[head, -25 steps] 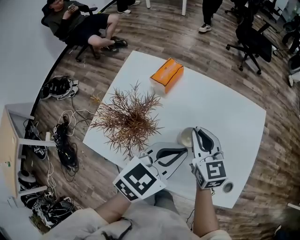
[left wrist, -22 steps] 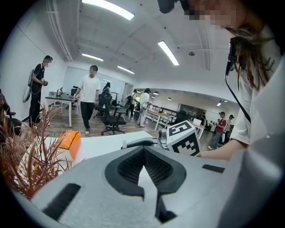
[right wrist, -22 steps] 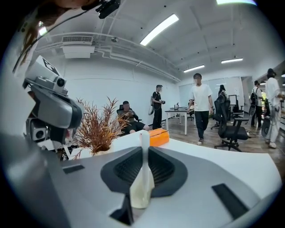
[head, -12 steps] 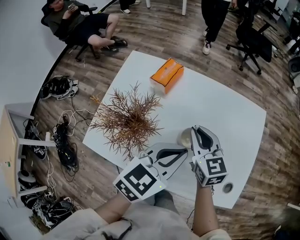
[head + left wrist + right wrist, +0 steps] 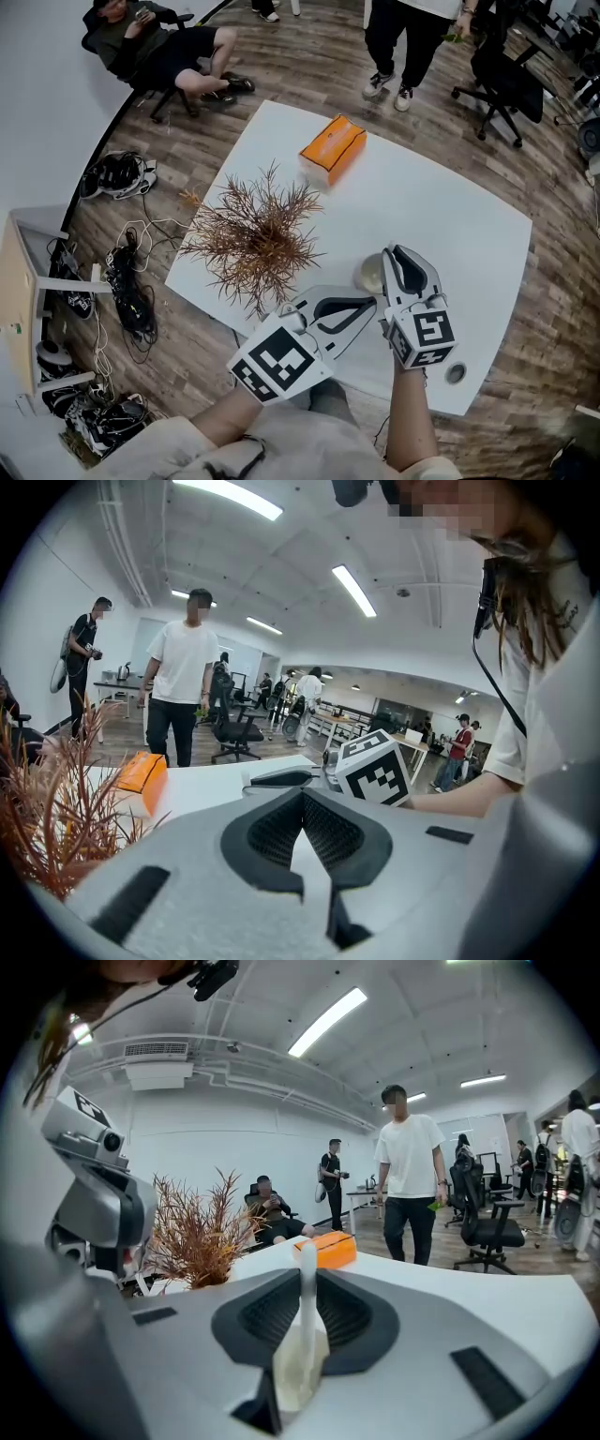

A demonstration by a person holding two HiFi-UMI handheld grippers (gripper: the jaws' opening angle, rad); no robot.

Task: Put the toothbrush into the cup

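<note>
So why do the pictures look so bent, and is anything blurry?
Both gripper views: fisheye, dark rounded corners, ceiling lights bent. Right gripper view: the toothbrush, so near the lens, looks soft. Head view: sharp, evenly lit, no glare on the table.

Wood floor [image 5: 309, 66], white table [image 5: 441, 225], office chair [image 5: 506, 89]; desks [image 5: 411, 743] perhaps behind.
</note>
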